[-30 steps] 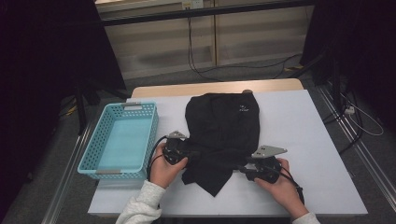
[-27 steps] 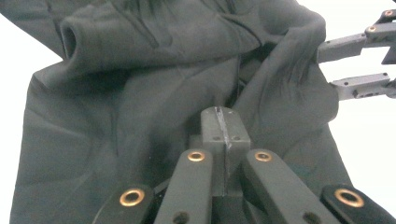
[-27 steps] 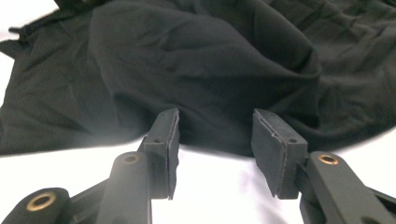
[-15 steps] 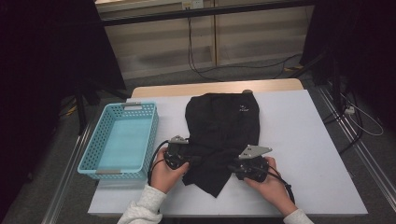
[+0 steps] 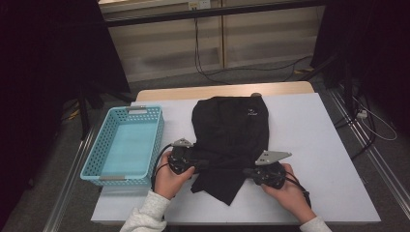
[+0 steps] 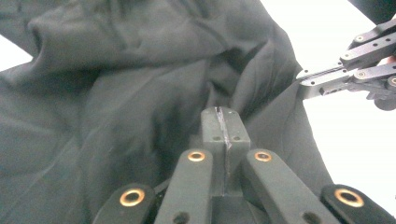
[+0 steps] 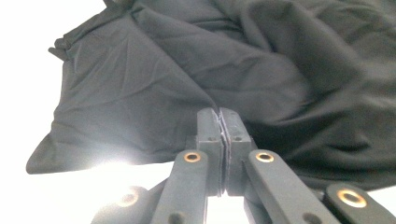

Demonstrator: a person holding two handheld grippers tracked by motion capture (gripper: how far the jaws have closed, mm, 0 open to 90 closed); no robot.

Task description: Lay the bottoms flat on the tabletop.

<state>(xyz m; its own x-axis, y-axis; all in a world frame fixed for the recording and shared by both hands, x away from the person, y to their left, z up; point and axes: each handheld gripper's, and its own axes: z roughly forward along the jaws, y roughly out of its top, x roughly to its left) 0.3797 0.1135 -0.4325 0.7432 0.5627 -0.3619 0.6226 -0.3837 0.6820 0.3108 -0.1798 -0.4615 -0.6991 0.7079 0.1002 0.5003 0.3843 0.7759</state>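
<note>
While both grippers pinch the black garment (image 5: 231,140) at lower centre of the table (image 5: 309,145), left gripper (image 5: 199,164) clamped and right gripper (image 5: 246,170) having just closed on cloth, lifting evenly and together should prevent the fabric slipping

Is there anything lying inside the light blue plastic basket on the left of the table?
No, the light blue plastic basket shows a bare floor in the high view, while the black fabric garment lies spread on the white table.
</note>
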